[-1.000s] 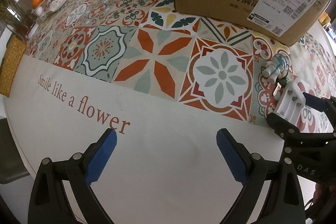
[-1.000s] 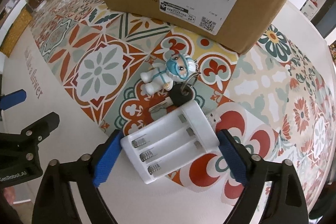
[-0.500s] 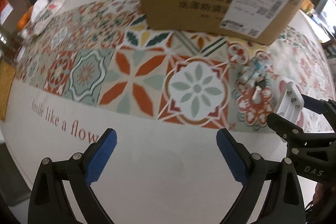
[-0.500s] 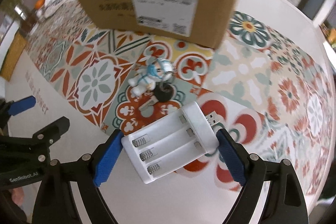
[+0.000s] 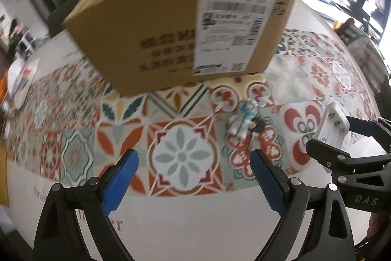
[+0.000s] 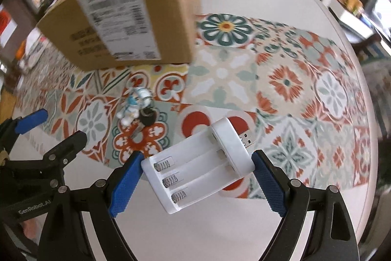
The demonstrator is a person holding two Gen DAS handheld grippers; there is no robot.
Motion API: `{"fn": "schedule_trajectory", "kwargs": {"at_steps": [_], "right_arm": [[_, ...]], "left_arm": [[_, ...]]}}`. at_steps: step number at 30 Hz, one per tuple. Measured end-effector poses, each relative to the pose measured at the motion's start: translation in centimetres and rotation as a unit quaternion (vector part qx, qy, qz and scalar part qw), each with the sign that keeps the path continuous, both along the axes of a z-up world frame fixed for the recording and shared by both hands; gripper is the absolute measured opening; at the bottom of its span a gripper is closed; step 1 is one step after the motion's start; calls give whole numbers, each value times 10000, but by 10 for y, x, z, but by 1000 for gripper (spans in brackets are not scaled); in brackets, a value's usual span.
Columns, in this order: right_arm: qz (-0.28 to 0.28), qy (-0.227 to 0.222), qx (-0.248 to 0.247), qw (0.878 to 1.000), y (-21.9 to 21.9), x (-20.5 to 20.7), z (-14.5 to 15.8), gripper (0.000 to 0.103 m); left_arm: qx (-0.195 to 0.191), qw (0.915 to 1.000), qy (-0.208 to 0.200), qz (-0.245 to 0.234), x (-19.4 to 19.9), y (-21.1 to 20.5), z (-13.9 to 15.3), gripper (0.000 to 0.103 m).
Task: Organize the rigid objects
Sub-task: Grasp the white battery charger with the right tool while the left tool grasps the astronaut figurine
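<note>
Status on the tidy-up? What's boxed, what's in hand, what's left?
Done: nothing visibly boxed; the cardboard box is open-topped, but its floor is hidden. In hand: the right gripper clamps the white battery charger, lifted off the tablecloth. Left: the figurine keychain with its key lies in front of the box. The left gripper is open and empty.

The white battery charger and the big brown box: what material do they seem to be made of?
The battery charger, held in the right hand-held gripper, looks like smooth, slightly glossy white plastic, with metal springs in its three slots and a metal USB plug. The box looks like matte brown cardboard: a thin raw top edge shows, and a white paper shipping label is stuck on its side.
</note>
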State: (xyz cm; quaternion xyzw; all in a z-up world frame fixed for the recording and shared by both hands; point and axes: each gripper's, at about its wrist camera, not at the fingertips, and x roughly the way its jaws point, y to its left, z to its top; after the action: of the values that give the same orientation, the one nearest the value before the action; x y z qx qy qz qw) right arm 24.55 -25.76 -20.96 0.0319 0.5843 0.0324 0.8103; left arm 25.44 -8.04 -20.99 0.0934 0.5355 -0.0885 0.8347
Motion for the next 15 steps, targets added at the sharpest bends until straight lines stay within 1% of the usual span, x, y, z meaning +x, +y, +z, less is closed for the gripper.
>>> {"fn": "schedule_trajectory", "kwargs": {"at_steps": [1, 3, 8, 10, 12, 15], "right_arm": [[-98, 8, 28, 9999, -2, 0, 0, 88], [-270, -1, 60, 9996, -6, 0, -2, 88], [-629, -57, 99, 9980, -14, 1, -4, 88], [-768, -97, 106, 9969, -18, 2, -3, 88], [-869, -105, 137, 9961, -22, 3, -4, 88], [-991, -99, 167, 9949, -27, 5, -6, 88]], "left_arm": [[-30, 10000, -5, -83, 2, -2, 0, 93], [-62, 9996, -9, -264, 7, -8, -1, 89], [-164, 9967, -31, -800, 17, -27, -4, 85], [-171, 9955, 4, -930, 23, -33, -8, 81], [-250, 9940, 102, -1059, 30, -40, -14, 75], [-275, 9922, 203, -1195, 39, -48, -24, 70]]}}
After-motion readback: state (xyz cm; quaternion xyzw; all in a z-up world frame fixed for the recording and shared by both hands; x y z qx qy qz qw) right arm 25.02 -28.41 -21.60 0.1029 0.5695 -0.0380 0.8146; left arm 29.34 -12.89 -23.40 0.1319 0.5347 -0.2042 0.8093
